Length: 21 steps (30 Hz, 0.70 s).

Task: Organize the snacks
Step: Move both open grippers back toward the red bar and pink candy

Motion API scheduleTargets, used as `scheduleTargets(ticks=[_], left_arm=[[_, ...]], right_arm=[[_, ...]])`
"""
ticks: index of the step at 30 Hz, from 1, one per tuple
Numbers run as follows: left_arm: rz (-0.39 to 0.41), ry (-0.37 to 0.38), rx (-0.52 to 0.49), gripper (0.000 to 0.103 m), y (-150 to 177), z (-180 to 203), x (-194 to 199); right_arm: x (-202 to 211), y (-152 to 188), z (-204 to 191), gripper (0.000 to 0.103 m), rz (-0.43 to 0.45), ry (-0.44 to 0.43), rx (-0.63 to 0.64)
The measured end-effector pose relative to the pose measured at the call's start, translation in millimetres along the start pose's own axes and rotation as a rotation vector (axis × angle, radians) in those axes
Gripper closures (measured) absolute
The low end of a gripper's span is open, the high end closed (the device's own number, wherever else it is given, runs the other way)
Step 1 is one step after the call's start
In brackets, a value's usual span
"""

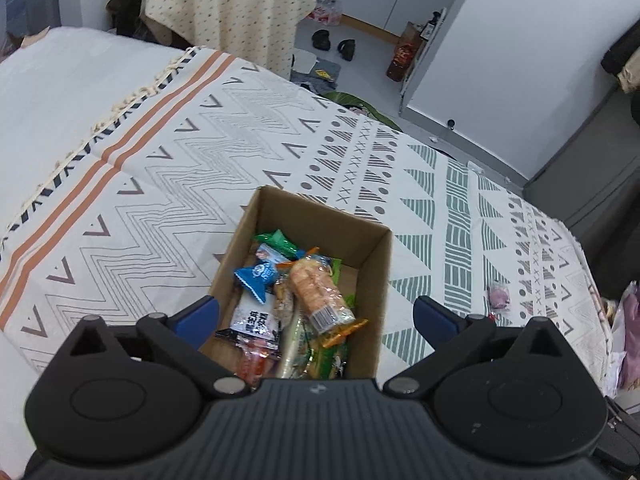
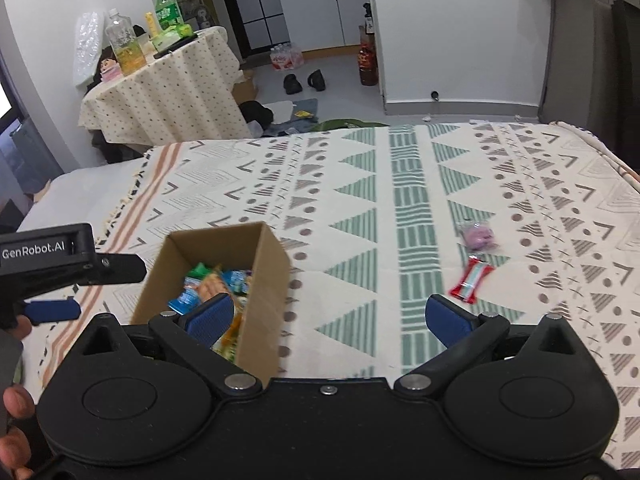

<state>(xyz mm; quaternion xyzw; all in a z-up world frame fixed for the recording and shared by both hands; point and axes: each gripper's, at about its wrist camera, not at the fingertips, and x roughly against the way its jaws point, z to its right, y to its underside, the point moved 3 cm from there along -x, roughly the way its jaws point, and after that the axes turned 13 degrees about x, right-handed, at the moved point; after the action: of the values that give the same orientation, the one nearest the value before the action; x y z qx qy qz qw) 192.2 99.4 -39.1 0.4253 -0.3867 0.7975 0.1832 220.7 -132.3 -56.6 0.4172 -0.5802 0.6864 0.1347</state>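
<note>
Left gripper (image 1: 316,312): jaws spread wide, blue pads (image 1: 198,318) apart, nothing held, poised above the cardboard box (image 1: 372,280). Lower end of the box cut off by the gripper body; near wall not visible. Also seen in the right wrist view (image 2: 52,309), at the left edge, only partly in frame, one blue pad showing, fingers of a hand (image 2: 16,400) below it, mostly cropped.

Right gripper (image 2: 328,320): jaws likewise fully apart, empty, touching nothing. Left pad (image 2: 212,318) overlapping the box (image 2: 264,304) in the view; contact cannot be confirmed.

Box contents: mixed snack packets heaped together. Distinguishable: a blue packet (image 1: 256,276), a green packet (image 1: 280,240), a clear-wrapped orange cracker pack (image 1: 320,292) lying on top, a white-and-black packet (image 1: 256,320). Lower layers overlapped and hard to separate; printing illegible.

Box position: on the patterned blanket (image 1: 160,168) covering the bed, nearer the striped, fringed end than the right end.

Outside the box, on the blanket toward the right end: a red-and-white wrapped snack (image 2: 472,280) and, just beyond it, a pink snack in clear wrap (image 2: 478,236), the two near each other but apart, both well apart from the box. In the left wrist view only the pink one (image 1: 499,295) clear, close to the blanket's right edge; blurred.

Beyond the bed: a table under a dotted cloth (image 2: 168,92) carrying bottles (image 2: 124,44), small and partly hidden.
</note>
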Motion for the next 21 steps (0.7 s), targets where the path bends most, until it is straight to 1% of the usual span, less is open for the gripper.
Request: scheduleTargets(ticks=[7,9,13,18,21], left_arm=[[0.0,0.025,-0.026,0.0,14,23,3],[-0.001,0.032,-0.037,0.0,18,30,4],[-0.023,0.065,-0.037,0.0,26,43,3],[-0.039,0.082,-0.066,0.0,37,62,-1],[-0.031,0.082,-0.098,0.0,44,75,-2]], right_arm=[[17,9,29,0.0,0.027,0.003,-0.038],[21,13,39,0.0,0.037,-0.01,-0.06],[29,22,58,0.0,0.055,-0.017,-0.089],[35,31,81,0.0,0.078,-0.03,-0.131],[38,35,92,0.0,0.08,-0.013,-0.14]])
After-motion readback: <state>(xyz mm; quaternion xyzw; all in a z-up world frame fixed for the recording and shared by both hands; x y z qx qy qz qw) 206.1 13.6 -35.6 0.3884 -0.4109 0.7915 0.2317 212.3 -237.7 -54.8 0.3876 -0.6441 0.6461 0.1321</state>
